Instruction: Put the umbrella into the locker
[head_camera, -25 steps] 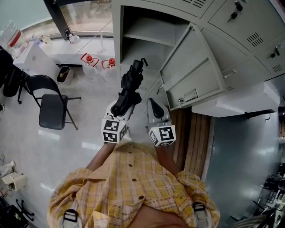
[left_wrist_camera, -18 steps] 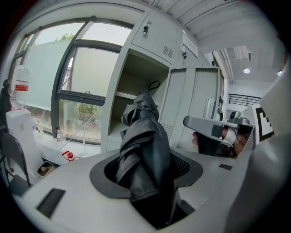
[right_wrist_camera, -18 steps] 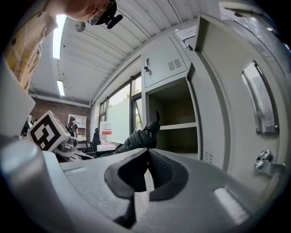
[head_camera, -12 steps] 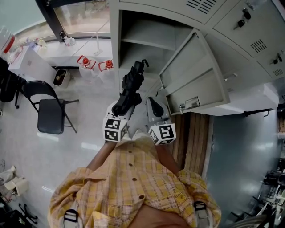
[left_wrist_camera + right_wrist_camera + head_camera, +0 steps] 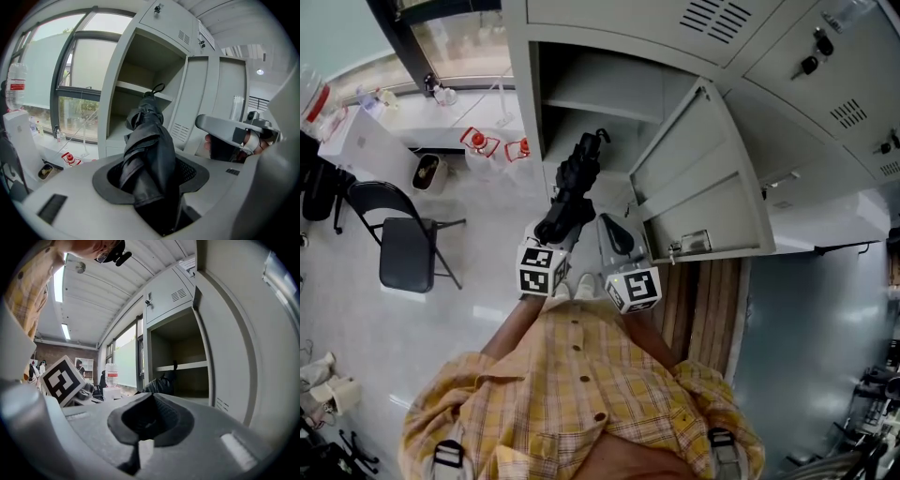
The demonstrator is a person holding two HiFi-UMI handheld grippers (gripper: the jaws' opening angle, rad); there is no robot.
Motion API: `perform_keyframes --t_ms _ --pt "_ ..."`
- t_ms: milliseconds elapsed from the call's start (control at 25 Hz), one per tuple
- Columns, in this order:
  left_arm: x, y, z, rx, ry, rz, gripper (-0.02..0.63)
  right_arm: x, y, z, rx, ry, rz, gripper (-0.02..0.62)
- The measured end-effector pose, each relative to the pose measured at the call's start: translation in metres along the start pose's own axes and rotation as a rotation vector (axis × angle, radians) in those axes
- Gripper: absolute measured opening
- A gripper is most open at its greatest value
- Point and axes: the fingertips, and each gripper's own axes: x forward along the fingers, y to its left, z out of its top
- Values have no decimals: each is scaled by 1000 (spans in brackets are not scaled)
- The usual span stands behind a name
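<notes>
A folded black umbrella (image 5: 573, 186) sticks out of my left gripper (image 5: 558, 225), which is shut on its lower end. Its strap end points at the open locker compartment (image 5: 591, 94) and overlaps the opening's lower part in the head view. In the left gripper view the umbrella (image 5: 149, 150) fills the jaws of the left gripper (image 5: 150, 180), with the locker shelf (image 5: 140, 89) behind it. My right gripper (image 5: 615, 234) hovers just right of the umbrella, shut and holding nothing. The right gripper view shows that gripper (image 5: 149, 423) shut, with the umbrella (image 5: 159, 383) ahead of it to the left.
The locker door (image 5: 703, 178) hangs open to the right of the compartment. More locker doors with keys (image 5: 814, 58) lie further right. A black folding chair (image 5: 405, 246) and a white counter with red-capped bottles (image 5: 478, 142) stand to the left.
Both grippers have moved toward the locker with the umbrella. The open compartment and its door now sit closer around the umbrella's tip.
</notes>
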Motion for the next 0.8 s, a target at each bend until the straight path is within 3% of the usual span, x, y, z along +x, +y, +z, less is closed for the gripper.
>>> perform_keyframes --t_ms 360,800 --pt "34 12 14 -17 10 31 227 18 -37 -6 7 -10 -16 -3" --pt "55 30 20 -33 14 74 229 33 -33 -12 3 7 39 -3"
